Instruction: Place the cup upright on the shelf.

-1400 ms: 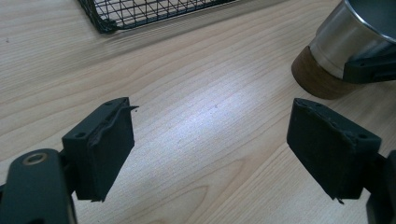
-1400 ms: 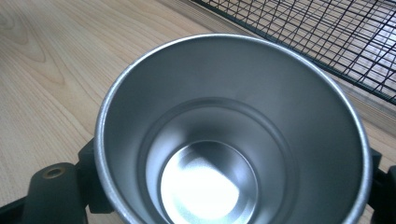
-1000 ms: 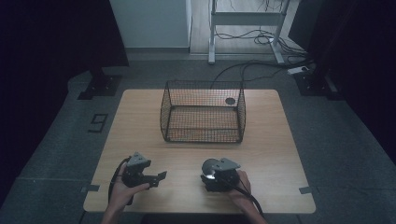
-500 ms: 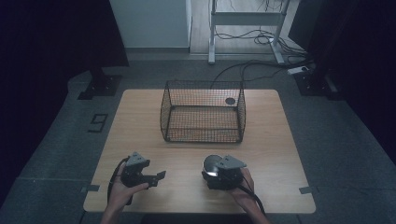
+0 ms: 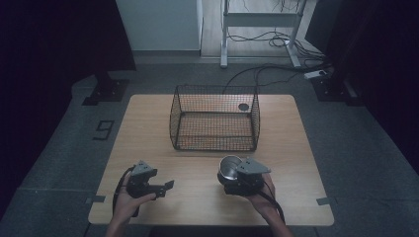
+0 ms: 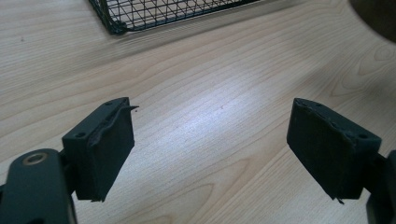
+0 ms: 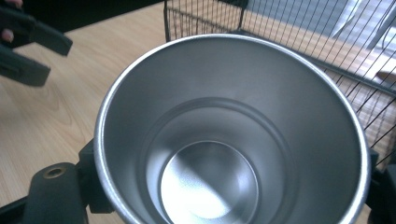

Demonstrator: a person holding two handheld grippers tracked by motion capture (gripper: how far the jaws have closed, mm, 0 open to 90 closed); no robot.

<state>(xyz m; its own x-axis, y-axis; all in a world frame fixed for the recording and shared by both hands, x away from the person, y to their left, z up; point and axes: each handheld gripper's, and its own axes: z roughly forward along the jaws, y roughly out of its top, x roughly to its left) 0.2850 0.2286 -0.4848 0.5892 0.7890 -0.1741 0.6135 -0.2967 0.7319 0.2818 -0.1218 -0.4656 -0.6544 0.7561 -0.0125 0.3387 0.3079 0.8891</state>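
High view: a wooden table (image 5: 148,128) is seen with a black wire basket (image 5: 215,118) standing at its middle-far part. A small dark round thing (image 5: 243,106) lies by the basket's far right corner; whether it sits inside or behind cannot be told. The left gripper (image 5: 165,186) is held in the left hand (image 5: 127,200) at the near left of the table, jaws spread, nothing between them. The right gripper (image 5: 232,174) is held in the right hand (image 5: 261,200) at the near right, clamped on a steel cup (image 5: 230,167), which is tipped so its mouth faces up and toward the basket. The cup is in front of the basket's near wall, apart from it.

Left gripper view: both black jaws are seen wide apart over bare wood. A basket corner (image 6: 116,23) is seen at the top, well beyond the jaws.

Right gripper view: the cup's (image 7: 210,186) empty shiny inside is looked into, its wall gripped from both sides by the jaws. Basket mesh (image 7: 327,42) is seen just behind the rim. The left gripper (image 7: 28,46) is seen at upper left, apart.
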